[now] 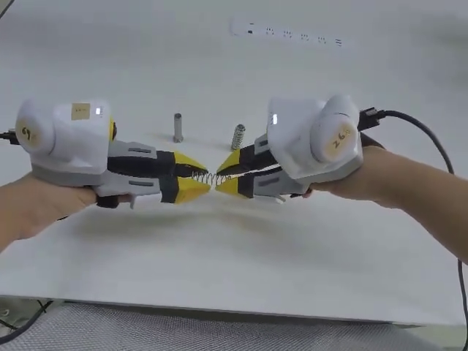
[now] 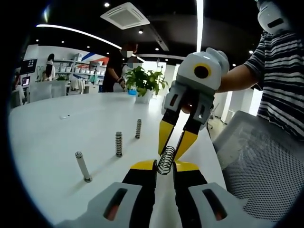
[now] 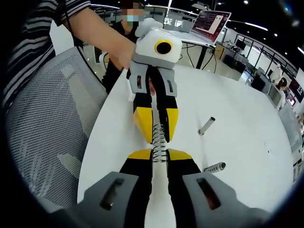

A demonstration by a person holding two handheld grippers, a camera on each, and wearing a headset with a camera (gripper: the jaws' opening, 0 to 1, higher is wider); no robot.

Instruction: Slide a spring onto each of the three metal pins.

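Observation:
A small metal spring [image 1: 212, 178] hangs in the air between my two grippers, which face each other tip to tip above the white table. My left gripper [image 1: 199, 180] is shut on one end of the spring [image 2: 166, 160], and my right gripper [image 1: 225, 175] is shut on the other end [image 3: 159, 137]. Behind them stands a bare metal pin [image 1: 178, 127], with a pin carrying a spring [image 1: 238, 136] to its right. In the left gripper view the bare pin [image 2: 83, 166] is nearest, followed by two pins with springs on them [image 2: 118, 144] [image 2: 138, 128].
A white power strip [image 1: 289, 34] lies at the far side of the table [image 1: 234, 248]. A black cable [image 1: 431, 139] runs from the right gripper past my right arm. A mesh chair [image 3: 52, 137] stands at the table's near edge. People stand in the room behind.

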